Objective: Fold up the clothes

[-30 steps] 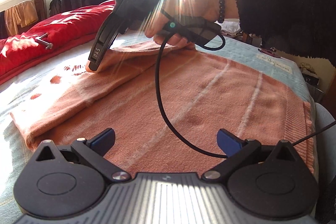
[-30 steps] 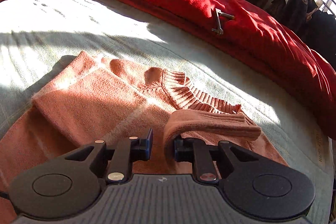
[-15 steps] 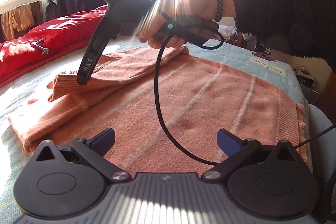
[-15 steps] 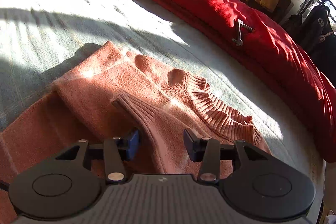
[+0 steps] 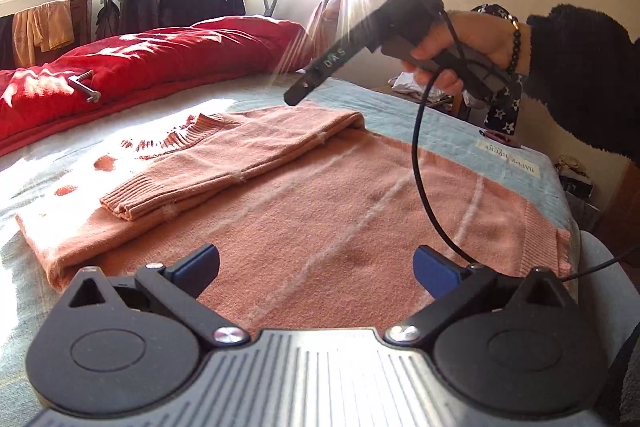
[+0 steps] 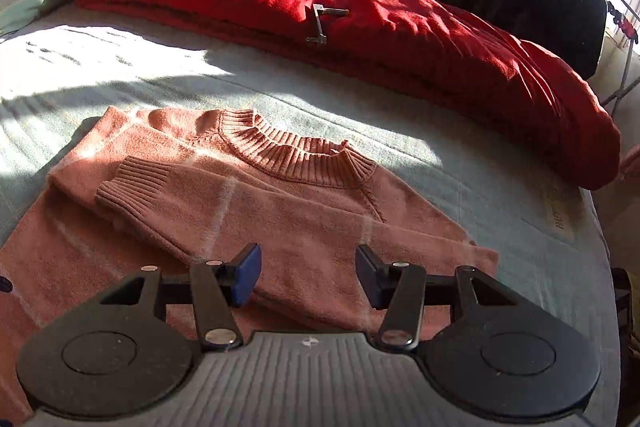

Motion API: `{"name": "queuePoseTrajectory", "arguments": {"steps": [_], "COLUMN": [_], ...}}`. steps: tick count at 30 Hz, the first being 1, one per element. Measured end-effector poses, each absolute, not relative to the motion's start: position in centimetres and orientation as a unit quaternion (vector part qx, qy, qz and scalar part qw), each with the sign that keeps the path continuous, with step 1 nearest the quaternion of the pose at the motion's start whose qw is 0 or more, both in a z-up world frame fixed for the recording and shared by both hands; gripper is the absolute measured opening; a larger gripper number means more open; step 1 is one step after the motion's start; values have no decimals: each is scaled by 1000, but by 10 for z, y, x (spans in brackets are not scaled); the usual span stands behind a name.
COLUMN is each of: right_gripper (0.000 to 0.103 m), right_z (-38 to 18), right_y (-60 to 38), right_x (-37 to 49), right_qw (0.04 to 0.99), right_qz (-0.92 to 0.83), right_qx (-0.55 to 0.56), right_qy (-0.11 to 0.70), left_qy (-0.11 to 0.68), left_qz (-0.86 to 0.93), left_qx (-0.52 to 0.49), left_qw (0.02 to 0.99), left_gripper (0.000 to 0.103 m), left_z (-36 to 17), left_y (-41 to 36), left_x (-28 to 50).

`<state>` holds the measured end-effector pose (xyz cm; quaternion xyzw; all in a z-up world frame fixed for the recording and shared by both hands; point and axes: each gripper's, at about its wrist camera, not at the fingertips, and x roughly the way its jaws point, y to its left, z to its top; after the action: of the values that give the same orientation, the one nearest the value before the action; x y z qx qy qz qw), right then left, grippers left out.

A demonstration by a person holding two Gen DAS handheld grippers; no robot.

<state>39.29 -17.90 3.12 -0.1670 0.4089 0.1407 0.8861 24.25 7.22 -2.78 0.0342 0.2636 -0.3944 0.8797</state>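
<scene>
From the left wrist, the left gripper (image 5: 316,269) hovers with its jaws spread wide and empty over the body of the salmon sweater (image 5: 320,203), which lies flat on the bed (image 5: 440,119); a sleeve (image 5: 224,163) is laid across the chest, likely to narrow the garment. The right gripper (image 5: 294,99) hangs clear above it. From the right wrist, the right gripper (image 6: 308,275) gapes, holding nothing, above the folded-in sleeve (image 6: 224,203) below the collar (image 6: 296,155).
</scene>
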Motion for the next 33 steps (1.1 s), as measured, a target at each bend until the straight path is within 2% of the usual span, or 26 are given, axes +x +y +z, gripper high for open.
{"name": "queuePoseTrajectory", "arguments": {"steps": [4, 7, 11, 17, 23, 26, 33], "right_gripper": [57, 62, 73, 76, 76, 80, 80], "right_z": [17, 8, 3, -20, -44, -52, -59], "right_y": [-225, -244, -260, -282, -295, -303, -318], "right_x": [377, 359, 332, 311, 294, 293, 292], "right_qw": [889, 889, 907, 932, 939, 934, 932], "right_qz": [94, 85, 100, 126, 162, 180, 186], "right_qx": [-115, -107, -84, -11, 5, 16, 44], "right_qy": [432, 438, 400, 339, 302, 309, 308], "left_qy": [284, 325, 357, 385, 382, 379, 367], "left_qz": [-368, -332, -304, -259, -183, -164, -148], "left_qx": [-43, -120, -211, -307, -358, -385, -362], "left_qw": [884, 877, 858, 831, 832, 825, 844], "left_gripper": [102, 102, 102, 102, 101, 101, 101], "left_z": [-35, -41, -45, -49, -60, -67, -53], "left_y": [84, 95, 106, 100, 99, 101, 97], "left_x": [264, 288, 315, 352, 379, 389, 386]}}
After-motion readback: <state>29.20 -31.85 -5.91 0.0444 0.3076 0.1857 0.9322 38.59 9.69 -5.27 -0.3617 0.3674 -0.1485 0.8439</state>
